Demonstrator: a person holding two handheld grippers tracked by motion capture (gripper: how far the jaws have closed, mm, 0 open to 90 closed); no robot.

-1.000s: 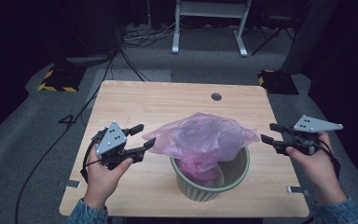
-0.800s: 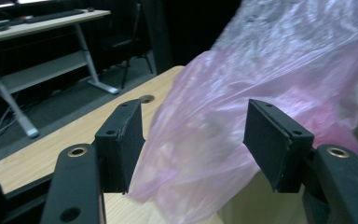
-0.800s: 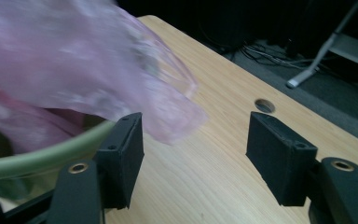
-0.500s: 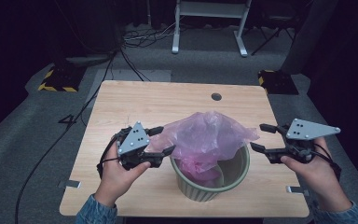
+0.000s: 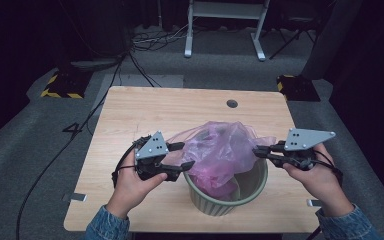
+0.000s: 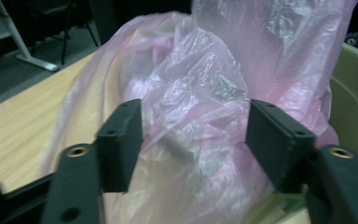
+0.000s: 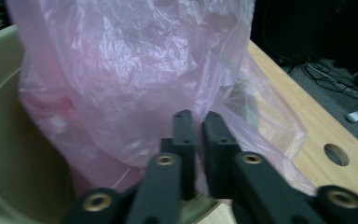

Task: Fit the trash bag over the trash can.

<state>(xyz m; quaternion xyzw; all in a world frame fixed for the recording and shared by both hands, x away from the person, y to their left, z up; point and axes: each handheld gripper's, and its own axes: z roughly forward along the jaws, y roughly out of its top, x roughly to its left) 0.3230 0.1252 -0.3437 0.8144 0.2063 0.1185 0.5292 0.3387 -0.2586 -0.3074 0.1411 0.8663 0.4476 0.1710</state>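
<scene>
A pink plastic bag (image 5: pixel 220 150) sat loosely in a pale green bin (image 5: pixel 228 195) on the wooden table (image 5: pixel 145 110), its crumpled upper part billowing above the rim. The left gripper (image 5: pixel 180 155) stood with its jaws spread wide; in the left gripper view the bag's film (image 6: pixel 200 116) lay between and just beyond the two jaws, which did not pinch it, with the bin's rim (image 6: pixel 354 93) past the right-hand jaw. The right gripper (image 5: pixel 256 150) had its jaws drawn nearly together; in the right gripper view they met the bag's edge (image 7: pixel 135 84) directly ahead of the tips, though whether film was caught between them could not be told.
</scene>
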